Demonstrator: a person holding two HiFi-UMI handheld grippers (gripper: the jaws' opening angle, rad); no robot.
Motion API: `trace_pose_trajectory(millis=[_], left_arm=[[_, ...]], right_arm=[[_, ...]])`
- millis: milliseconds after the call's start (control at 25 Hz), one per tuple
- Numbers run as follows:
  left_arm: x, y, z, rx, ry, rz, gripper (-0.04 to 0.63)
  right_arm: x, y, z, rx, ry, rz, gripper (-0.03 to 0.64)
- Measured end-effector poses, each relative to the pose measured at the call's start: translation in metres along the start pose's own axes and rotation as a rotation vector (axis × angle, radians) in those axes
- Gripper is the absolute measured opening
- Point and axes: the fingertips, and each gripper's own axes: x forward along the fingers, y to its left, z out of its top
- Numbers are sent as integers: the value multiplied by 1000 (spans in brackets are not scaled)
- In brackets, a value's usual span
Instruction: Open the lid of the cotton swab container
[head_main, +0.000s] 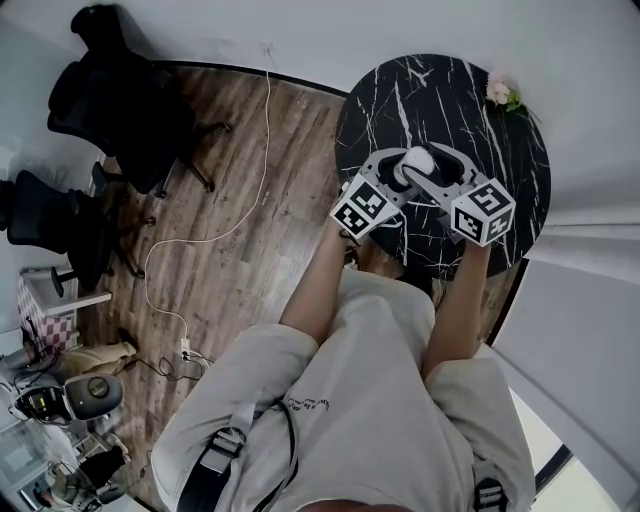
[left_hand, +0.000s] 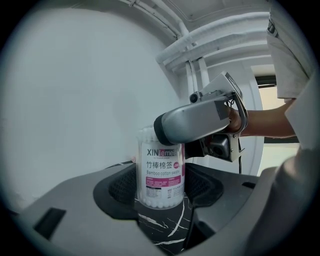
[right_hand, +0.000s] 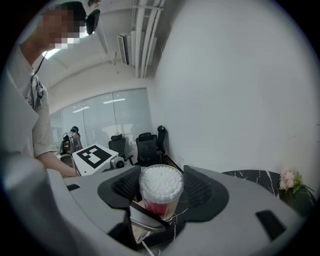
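A clear cotton swab container with a pink and white label stands upright on the black marble table. My left gripper is shut on its lower body, a pad against each side. My right gripper comes from above and is shut on the container's lid, through which the white swab tips show. In the left gripper view the right gripper hides the container's top. In the head view both grippers, left and right, meet around the white container near the table's middle.
A small pink flower sits at the table's far edge, beside the white wall. Black office chairs and a white cable are on the wood floor to the left. The person's legs are against the table's near edge.
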Motion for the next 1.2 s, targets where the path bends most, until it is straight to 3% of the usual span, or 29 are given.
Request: trace_pose_trajectory(millis=[160, 400, 760, 1200], left_arm=[[0, -3, -2, -4, -8, -11, 267], [1, -6, -7, -7, -1, -21, 267], [-1, -1, -12, -41, 8, -5, 267], [-4, 9, -8, -54, -6, 16, 267]], right_arm=[[-4, 3, 5, 98, -48, 48, 279], [-3, 4, -2, 58, -13, 24, 279], [2, 9, 8, -237, 71, -77, 279], [1, 3, 35, -275, -2, -142, 279]])
